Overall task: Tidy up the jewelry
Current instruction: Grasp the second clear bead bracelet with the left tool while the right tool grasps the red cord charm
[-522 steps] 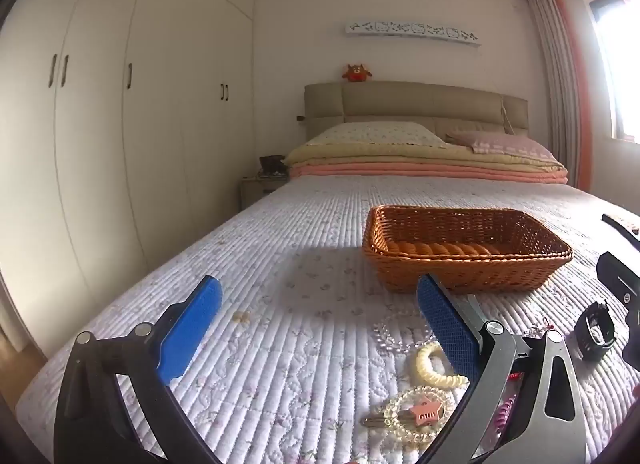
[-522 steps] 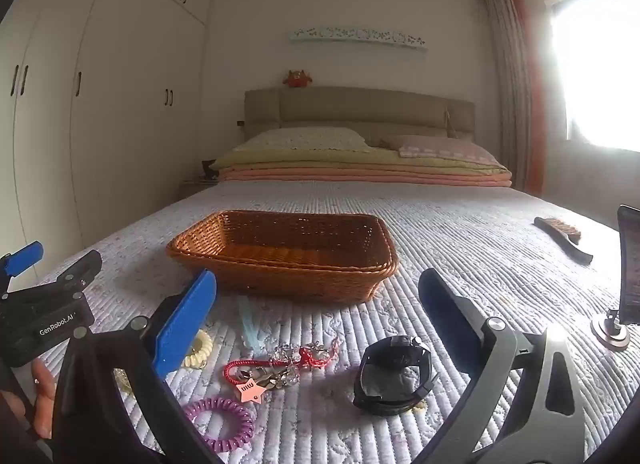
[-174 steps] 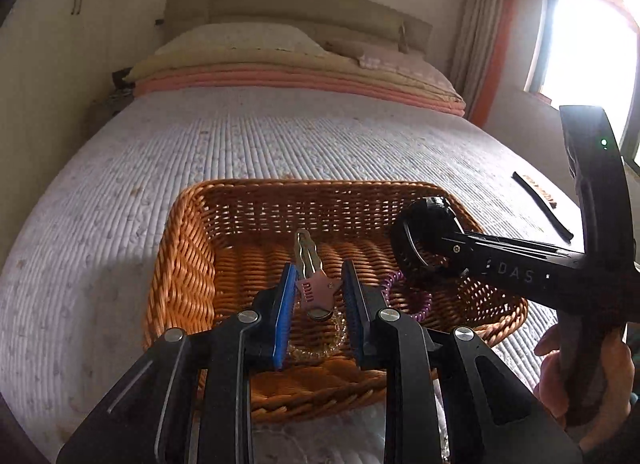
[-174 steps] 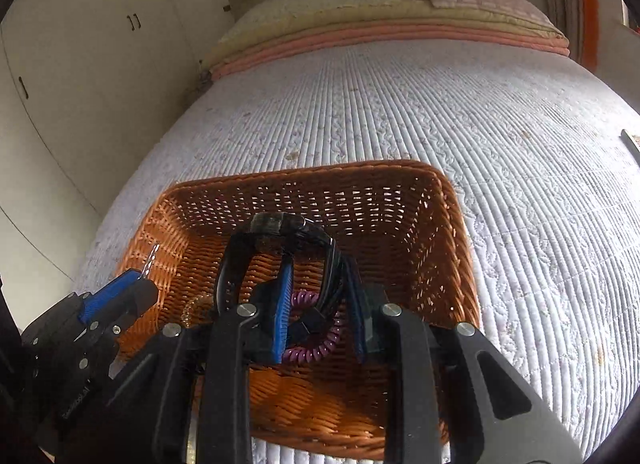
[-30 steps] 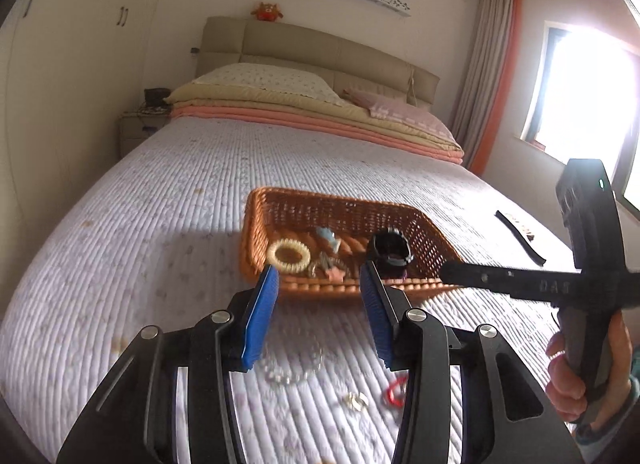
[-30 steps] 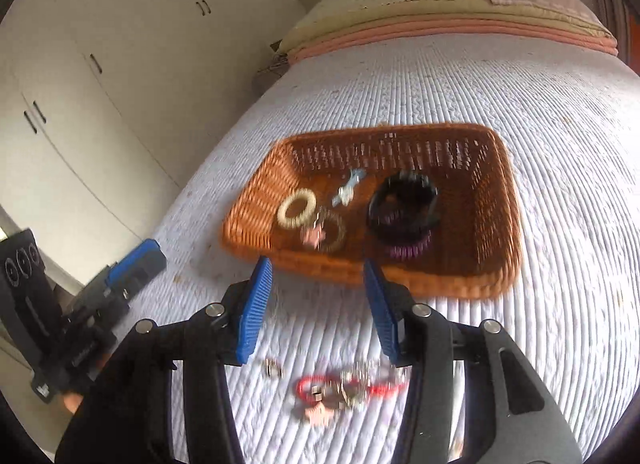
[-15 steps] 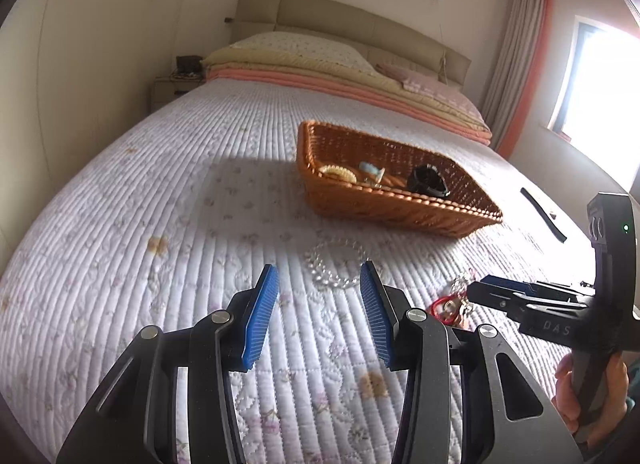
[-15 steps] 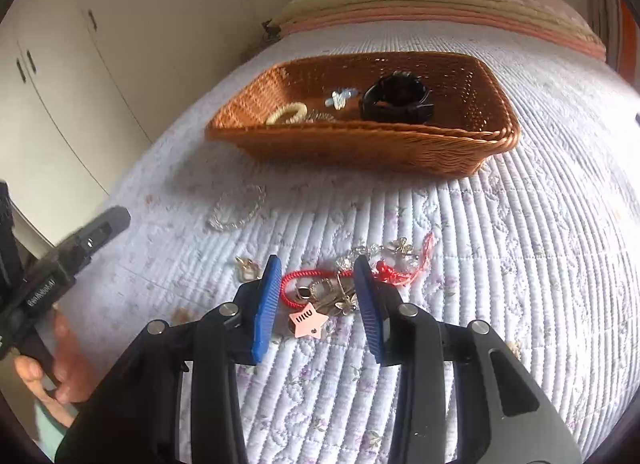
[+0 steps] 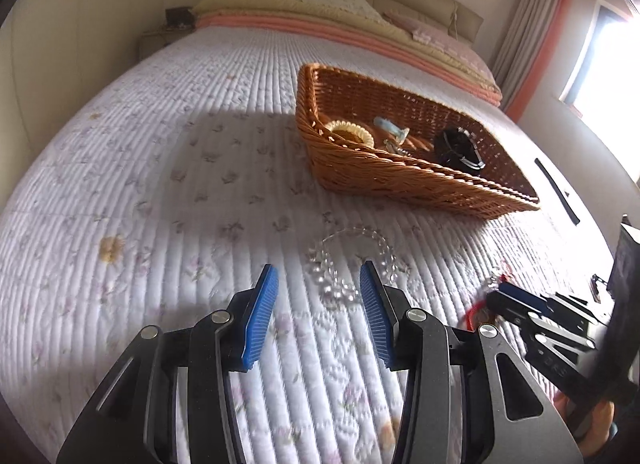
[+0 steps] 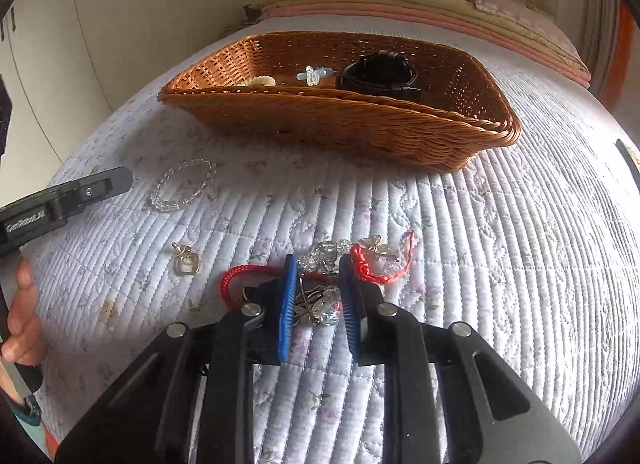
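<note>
A wicker basket [image 9: 400,180] [image 10: 340,124] on the bed holds a black watch [image 10: 380,70], a cream hair tie [image 9: 350,130] and a light blue clip [image 10: 314,74]. A clear bead bracelet [image 9: 352,260] [image 10: 182,184] lies on the quilt just ahead of my open left gripper [image 9: 316,284]. My right gripper [image 10: 318,268] is open and low over a red cord bracelet tangled with glass beads and metal charms [image 10: 320,264]; its jaws straddle the tangle. A small gold pendant [image 10: 185,262] lies to the left.
The white quilted bedspread [image 9: 160,184] covers the bed. Folded blankets and pillows [image 9: 320,8] are at the headboard. A dark comb [image 9: 556,188] lies right of the basket. White wardrobes [image 10: 120,4] stand to the left.
Both grippers have dropped closer to the quilt. The left has closed in on the clear bead bracelet. The right has lowered around the red cord tangle, jaws slightly narrower.
</note>
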The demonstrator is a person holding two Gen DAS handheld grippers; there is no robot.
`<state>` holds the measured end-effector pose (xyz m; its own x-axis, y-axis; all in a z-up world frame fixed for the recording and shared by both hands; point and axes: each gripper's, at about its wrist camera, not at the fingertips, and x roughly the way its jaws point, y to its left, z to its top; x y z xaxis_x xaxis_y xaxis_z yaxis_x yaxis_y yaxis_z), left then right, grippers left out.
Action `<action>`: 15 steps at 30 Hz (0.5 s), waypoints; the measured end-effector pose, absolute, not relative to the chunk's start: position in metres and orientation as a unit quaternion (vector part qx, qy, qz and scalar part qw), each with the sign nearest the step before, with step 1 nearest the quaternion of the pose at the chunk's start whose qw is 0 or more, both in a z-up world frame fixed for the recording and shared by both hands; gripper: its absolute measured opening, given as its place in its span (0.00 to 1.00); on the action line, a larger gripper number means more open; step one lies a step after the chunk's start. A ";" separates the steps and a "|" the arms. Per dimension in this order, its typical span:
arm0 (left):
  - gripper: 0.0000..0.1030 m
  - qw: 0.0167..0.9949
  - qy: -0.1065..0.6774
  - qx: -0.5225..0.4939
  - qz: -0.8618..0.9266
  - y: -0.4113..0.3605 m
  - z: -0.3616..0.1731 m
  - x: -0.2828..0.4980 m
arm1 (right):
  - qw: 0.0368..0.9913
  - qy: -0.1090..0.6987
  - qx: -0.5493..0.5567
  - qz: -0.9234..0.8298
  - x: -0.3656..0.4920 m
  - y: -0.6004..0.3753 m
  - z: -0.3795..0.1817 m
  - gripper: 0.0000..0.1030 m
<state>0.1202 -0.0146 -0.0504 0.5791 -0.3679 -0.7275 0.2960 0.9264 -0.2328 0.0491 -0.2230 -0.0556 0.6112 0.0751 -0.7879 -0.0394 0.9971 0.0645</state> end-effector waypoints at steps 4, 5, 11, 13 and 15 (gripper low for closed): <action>0.33 0.876 0.450 -0.016 -0.175 -0.035 -0.065 0.138 | 0.900 0.432 0.057 0.036 0.047 -0.237 -0.054 0.09; 0.22 0.880 0.445 0.003 -0.163 -0.041 -0.067 0.139 | 0.900 0.429 0.064 0.039 0.045 -0.240 -0.052 0.08; 0.06 0.883 0.435 -0.015 -0.177 -0.032 -0.071 0.134 | 0.910 0.381 0.144 0.077 0.032 -0.266 -0.034 0.07; 0.06 0.883 0.434 -0.018 -0.180 -0.032 -0.071 0.134 | 0.908 0.375 0.165 0.087 0.027 -0.274 -0.028 0.07; 0.06 0.885 0.431 -0.013 -0.179 -0.033 -0.070 0.133 | 0.908 0.374 0.170 0.086 0.021 -0.278 -0.023 0.07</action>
<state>0.1331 -0.0335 -0.0705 0.5654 -0.3271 -0.7572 0.3049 0.9359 -0.1766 0.0209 -0.2777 -0.0230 0.7060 0.2830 -0.6492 -0.0292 0.9275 0.3726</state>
